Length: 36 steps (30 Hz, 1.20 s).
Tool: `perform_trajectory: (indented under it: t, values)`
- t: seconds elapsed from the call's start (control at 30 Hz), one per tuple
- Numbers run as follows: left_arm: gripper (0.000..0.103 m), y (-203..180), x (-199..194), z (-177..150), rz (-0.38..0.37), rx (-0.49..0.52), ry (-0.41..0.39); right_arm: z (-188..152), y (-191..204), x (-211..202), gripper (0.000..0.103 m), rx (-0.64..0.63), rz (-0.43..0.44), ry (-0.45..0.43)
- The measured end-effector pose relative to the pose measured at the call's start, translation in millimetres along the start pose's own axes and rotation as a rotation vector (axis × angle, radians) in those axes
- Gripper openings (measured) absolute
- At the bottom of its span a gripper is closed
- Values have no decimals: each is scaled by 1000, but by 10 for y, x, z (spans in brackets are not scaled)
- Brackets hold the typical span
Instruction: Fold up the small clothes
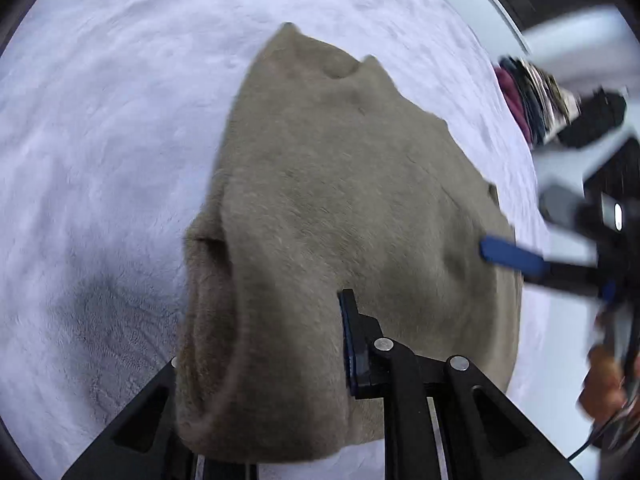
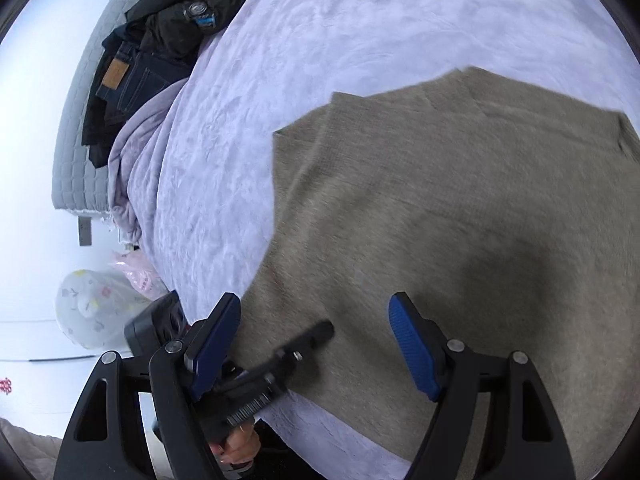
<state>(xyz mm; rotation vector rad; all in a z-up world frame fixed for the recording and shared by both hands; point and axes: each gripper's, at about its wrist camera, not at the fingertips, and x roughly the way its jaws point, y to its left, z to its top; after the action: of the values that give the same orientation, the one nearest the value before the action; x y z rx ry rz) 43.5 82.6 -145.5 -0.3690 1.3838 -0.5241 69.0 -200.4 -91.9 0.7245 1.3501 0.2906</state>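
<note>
Sweater (image 2: 460,216) (taupe) lies on the bed (image 2: 320,40); left gripper (image 1: 264,360) seemingly pinches its folded edge, right gripper (image 2: 316,344) gapes wide above it.

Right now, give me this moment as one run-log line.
stage: folding | item: taupe garment on lavender blanket | left tongs: gripping a raised fold of it | right tongs: open above its near edge | dark clothes pile: untouched

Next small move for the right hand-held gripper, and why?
Probably lower the right hand-held gripper onto the taupe garment and close on its near edge. Its jaws stand open above the cloth and grip nothing, while the left hand-held gripper has a bunched fold draped across its fingers. I cannot tell whether the left one is clamped.
</note>
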Motion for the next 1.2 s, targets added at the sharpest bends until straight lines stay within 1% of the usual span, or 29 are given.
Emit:
perform_trajectory:
  t: [0.03, 0.07, 0.1, 0.13, 0.2, 0.23, 0.3, 0.33, 0.4, 0.43, 0.5, 0.57, 0.6, 0.67, 0.73, 0.8, 0.9, 0.93, 1.03, 1.07, 1.1, 1.13, 1.17, 1.2]
  values:
    - [19, -27, -16, 10, 28, 12, -17, -39, -63, -41, 79, 20, 11, -17]
    - [19, -98, -28, 14, 72, 51, -34, -73, -127, -82, 79, 42, 19, -33]
    - [10, -206, -39, 4, 125, 110, -55, -130, -224, -148, 79, 74, 25, -58]
    - [10, -342, -67, -30, 176, 186, -77, -172, -295, -198, 79, 95, 30, -76]
    - [10, -706, -124, -155, 286, 394, -156, -267, -471, -345, 79, 139, 34, -107]
    - [10, -854, -134, -223, 321, 494, -196, -300, -540, -421, 79, 151, 32, -118]
    - [10, -1205, -136, -453, 373, 730, -268, -338, -639, -572, 79, 160, 18, -142]
    - [10, -1321, -109, -548, 391, 817, -289, -349, -673, -645, 79, 160, 15, -148]
    - [10, -1478, -24, -694, 413, 955, -313, -313, -705, -753, 79, 149, 24, -140]
    - [10, -1515, -3, -719, 418, 991, -317, -275, -694, -775, 80, 139, 35, -127]
    - [10, -1572, 58, -759, 421, 1034, -315, -149, -635, -769, 80, 107, 73, -90]
    - [10, -1590, 94, -764, 427, 1044, -314, 5, -525, -713, 83, 65, 87, -62]
    - [10, -1577, 106, -766, 431, 1042, -313, 129, -440, -643, 84, 30, 100, -30]
    - [10, -1573, 109, -762, 434, 1033, -309, 327, -309, -453, 92, -20, 131, 45]
    - [10, -1568, 141, -769, 438, 1029, -309, 487, -208, -234, 94, -48, 136, 102]
    - [10, -1566, 135, -786, 444, 1026, -314, 615, -65, -32, 94, -95, 111, 147]
    - [10, -1571, 109, -837, 452, 1023, -324, 765, 165, 201, 94, -197, 36, 197]
    - [10, -1618, 109, -927, 455, 1022, -326, 804, 231, 270, 94, -221, 13, 213]
    - [10, -1646, 101, -961, 461, 1014, -332, 862, 363, 456, 93, -296, -108, 259]
    - [10, -1654, 89, -977, 463, 1011, -334, 865, 371, 495, 77, -312, -147, 264]
    - [10, -1662, 82, -980, 465, 1009, -334, 857, 374, 509, 54, -323, -162, 262]
    - [10, -1675, 66, -983, 460, 1005, -330, 839, 349, 492, 14, -326, -171, 254]
    - [10, -1696, 33, -990, 448, 1003, -334, 820, 311, 430, 14, -317, -186, 223]
    - [10, -1733, -4, -1007, 435, 1009, -338, 796, 270, 353, 13, -311, -176, 194]
